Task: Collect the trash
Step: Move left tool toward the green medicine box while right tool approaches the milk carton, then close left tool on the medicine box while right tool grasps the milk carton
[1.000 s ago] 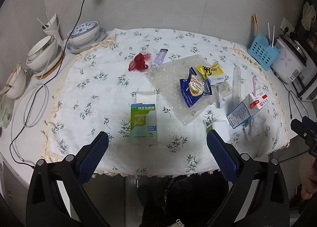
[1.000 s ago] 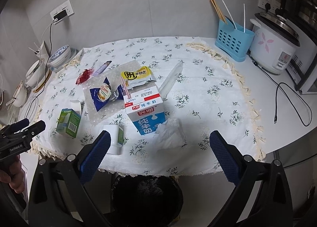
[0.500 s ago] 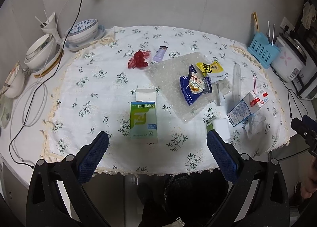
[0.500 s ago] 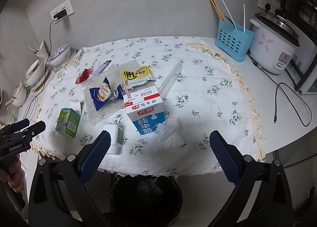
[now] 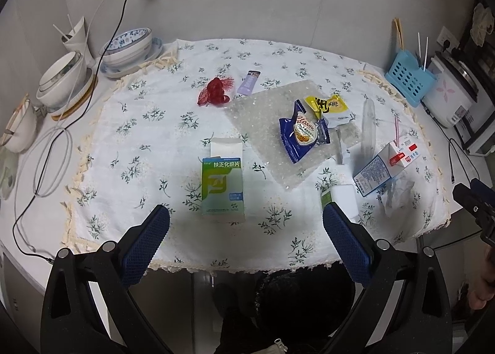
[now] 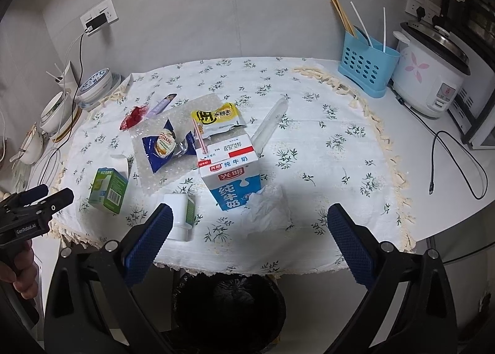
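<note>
Both tongs hung wide apart and empty at the table (image 6: 411,149) edge: left tongs (image 5: 246,241) before the green box (image 5: 222,187), right tongs (image 6: 250,242) before the milk carton (image 6: 230,174) and tissue (image 6: 269,210), bin (image 6: 229,307) below.

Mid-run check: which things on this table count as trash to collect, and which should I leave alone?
Trash:
milk carton
crumpled tissue
blue snack wrapper
yellow wrapper
green medicine box
red net scrap
bin below the table edge

Leave:
stacked bowls
blue utensil holder
rice cooker
charger cable
</note>
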Tool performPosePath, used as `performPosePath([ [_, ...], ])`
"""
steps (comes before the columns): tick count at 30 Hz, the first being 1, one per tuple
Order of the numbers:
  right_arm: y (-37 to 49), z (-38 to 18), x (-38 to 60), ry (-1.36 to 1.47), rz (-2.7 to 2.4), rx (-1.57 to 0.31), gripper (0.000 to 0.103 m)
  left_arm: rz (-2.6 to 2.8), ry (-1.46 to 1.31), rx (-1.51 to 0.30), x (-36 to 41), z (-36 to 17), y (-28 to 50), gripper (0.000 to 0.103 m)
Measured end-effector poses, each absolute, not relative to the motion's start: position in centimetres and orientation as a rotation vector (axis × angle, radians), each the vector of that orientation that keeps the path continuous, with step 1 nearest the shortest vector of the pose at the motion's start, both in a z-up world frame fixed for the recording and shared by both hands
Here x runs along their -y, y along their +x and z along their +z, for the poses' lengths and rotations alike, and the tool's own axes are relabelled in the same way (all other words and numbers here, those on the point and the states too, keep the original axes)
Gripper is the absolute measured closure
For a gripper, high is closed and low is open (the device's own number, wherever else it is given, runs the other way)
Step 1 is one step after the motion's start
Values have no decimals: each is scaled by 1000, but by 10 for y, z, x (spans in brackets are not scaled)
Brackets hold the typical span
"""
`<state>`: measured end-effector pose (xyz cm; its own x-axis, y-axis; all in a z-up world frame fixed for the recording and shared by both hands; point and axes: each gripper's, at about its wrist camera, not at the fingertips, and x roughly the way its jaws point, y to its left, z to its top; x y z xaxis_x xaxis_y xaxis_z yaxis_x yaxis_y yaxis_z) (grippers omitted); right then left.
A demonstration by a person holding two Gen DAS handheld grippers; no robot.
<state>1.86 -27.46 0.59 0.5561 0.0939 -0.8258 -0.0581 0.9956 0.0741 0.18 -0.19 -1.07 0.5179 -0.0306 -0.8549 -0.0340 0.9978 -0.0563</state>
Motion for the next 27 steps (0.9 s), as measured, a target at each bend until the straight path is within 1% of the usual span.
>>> performPosePath([
  [19,23,4,273,34,96,-979,8,2,-68,-1032,1,-12,3,6],
  [27,37,-14,267,12,110,-990,8,38,-68,-1091,-20,-41,20,7],
])
